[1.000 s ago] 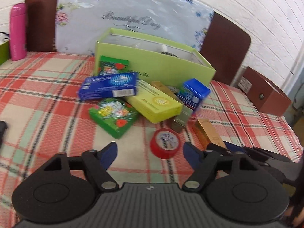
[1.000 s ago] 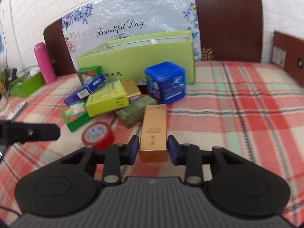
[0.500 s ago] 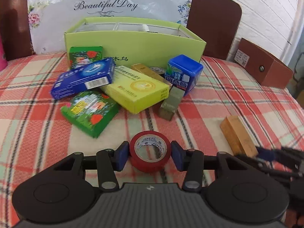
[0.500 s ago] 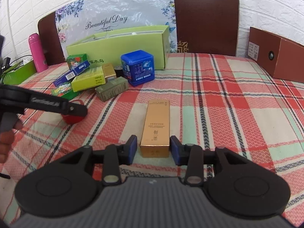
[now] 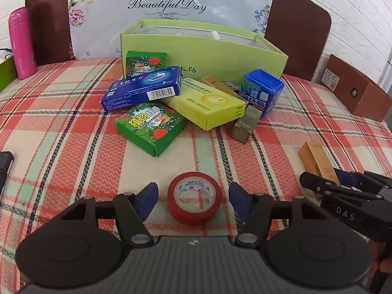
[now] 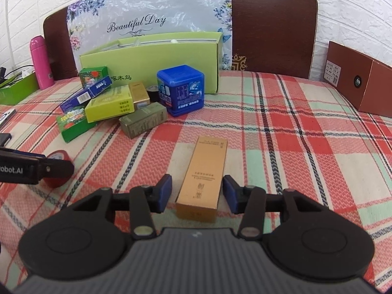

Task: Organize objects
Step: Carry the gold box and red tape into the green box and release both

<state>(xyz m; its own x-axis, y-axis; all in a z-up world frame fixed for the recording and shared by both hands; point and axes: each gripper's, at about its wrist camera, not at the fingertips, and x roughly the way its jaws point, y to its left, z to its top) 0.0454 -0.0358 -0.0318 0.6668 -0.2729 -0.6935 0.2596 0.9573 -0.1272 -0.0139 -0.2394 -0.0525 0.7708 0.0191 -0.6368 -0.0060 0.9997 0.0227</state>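
Observation:
A red tape roll [image 5: 194, 202] lies flat on the plaid cloth between the blue pads of my left gripper [image 5: 193, 202]. Its jaws are opening, with a gap on each side of the roll. In the right wrist view a long gold box [image 6: 203, 178] lies on the cloth between the fingers of my right gripper [image 6: 197, 193]. Those jaws are opening too and touch nothing. The pile behind holds a blue cube box [image 6: 181, 90], a yellow box [image 5: 205, 103], green box [image 5: 149, 127], blue flat box [image 5: 144, 88] and olive box [image 6: 143, 121].
An open light-green carton [image 5: 203, 49] stands behind the pile, against a flowered board. A pink bottle [image 5: 20, 44] is at the far left, a brown box [image 6: 355, 78] at the far right. A dark phone-like object [image 5: 5, 169] lies at the left edge.
The left pads closed in around the red tape roll, then spread apart again. The right fingers have widened away from the gold box, which now lies on the cloth farther from the pile.

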